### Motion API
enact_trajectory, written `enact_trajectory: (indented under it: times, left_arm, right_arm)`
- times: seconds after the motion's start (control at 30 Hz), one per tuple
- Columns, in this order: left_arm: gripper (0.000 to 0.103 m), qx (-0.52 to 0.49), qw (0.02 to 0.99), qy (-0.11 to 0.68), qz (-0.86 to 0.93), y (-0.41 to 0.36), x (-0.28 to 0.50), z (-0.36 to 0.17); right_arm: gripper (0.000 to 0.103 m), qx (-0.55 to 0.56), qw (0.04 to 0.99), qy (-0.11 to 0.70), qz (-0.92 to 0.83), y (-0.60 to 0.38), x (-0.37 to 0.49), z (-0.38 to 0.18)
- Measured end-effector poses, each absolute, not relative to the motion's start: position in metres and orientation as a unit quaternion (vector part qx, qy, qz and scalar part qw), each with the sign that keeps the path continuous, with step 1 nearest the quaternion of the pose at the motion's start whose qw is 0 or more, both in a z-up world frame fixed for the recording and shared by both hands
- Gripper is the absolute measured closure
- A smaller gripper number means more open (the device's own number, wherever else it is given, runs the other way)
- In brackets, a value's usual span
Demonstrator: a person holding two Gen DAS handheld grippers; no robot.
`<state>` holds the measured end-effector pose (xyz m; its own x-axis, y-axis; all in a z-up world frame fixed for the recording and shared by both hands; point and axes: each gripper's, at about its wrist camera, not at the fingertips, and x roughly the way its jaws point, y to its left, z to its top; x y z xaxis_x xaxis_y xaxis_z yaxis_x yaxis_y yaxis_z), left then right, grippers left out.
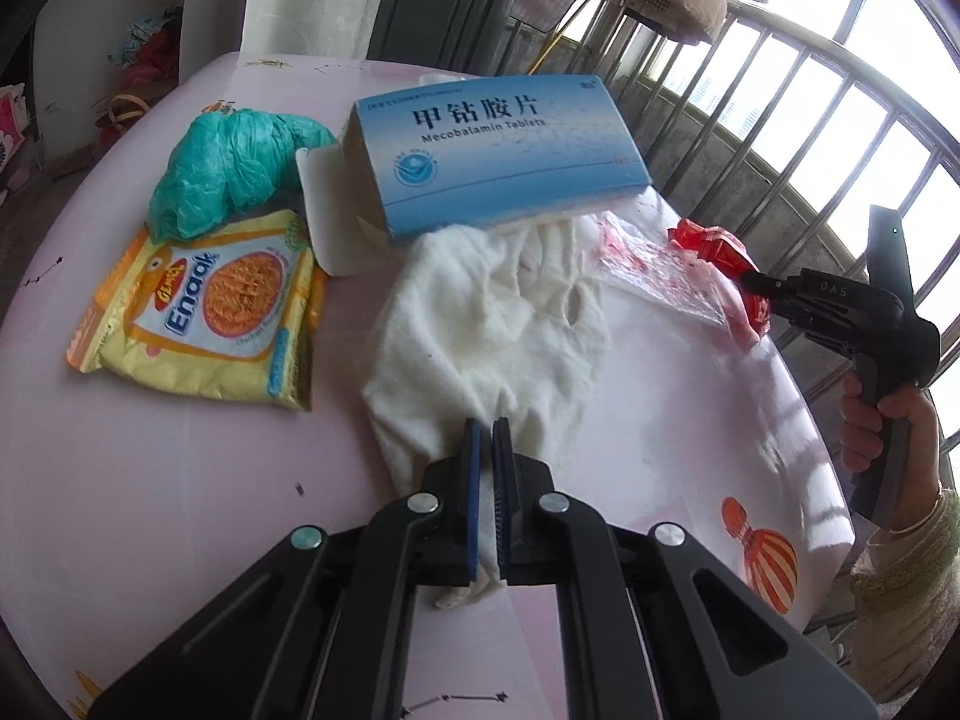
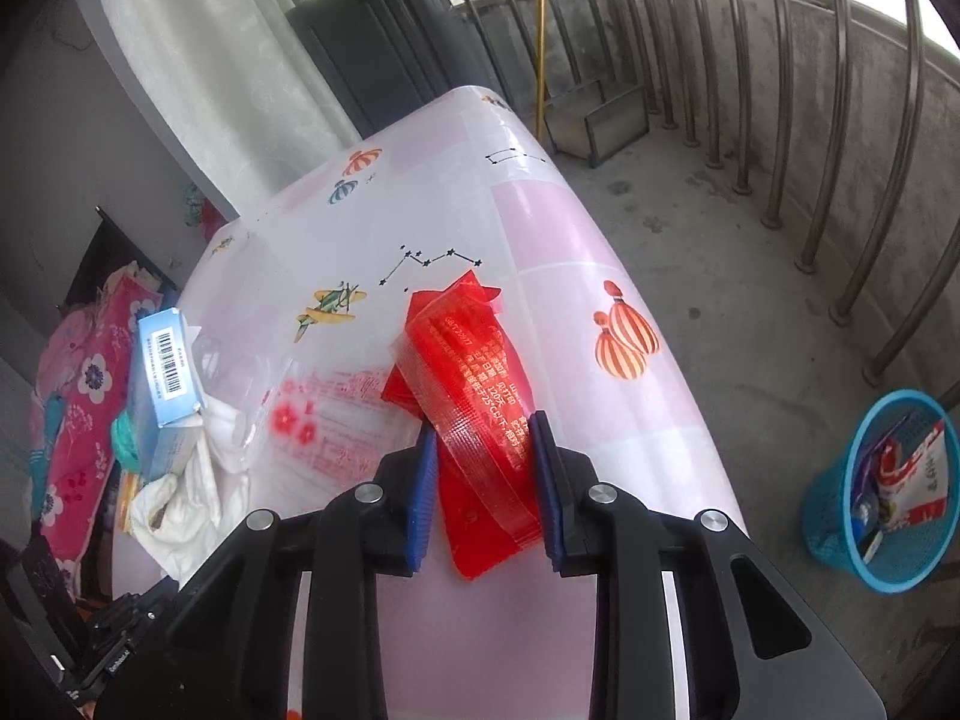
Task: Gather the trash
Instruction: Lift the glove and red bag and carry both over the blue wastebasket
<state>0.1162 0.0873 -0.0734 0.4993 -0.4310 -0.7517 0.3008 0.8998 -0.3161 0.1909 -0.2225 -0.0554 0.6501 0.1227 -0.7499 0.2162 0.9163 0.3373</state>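
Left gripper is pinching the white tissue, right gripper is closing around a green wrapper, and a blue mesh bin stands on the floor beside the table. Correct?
One slip: the wrapper between the right gripper's pads is a red wrapper, not green, as the right wrist view shows. The left gripper does pinch the white tissue, and the blue mesh bin stands on the floor.

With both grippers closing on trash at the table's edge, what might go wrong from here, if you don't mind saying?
1. The left gripper pinches only a corner of the white cloth; the blue box seems to rest on its far edge and could get dragged or tipped.
2. The right gripper straddles the glossy red wrapper, which may slip out.
3. The blue bin stands on the floor apart from the table, so drops could miss.
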Motion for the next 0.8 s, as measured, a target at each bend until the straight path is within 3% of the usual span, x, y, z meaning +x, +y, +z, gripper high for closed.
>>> enact_trajectory:
  times: [0.63,0.8]
  left_arm:
    - [0.099,-0.106,0.805,0.475,-0.339,0.056,0.051,-0.059]
    - [0.077,-0.113,0.844,0.437,-0.291,0.077,0.061,-0.041]
  right_arm:
    - [0.076,0.205,0.856,0.469,0.071,-0.157,0.133,-0.061]
    - [0.076,0.223,0.85,0.472,0.073,-0.158,0.136,-0.066]
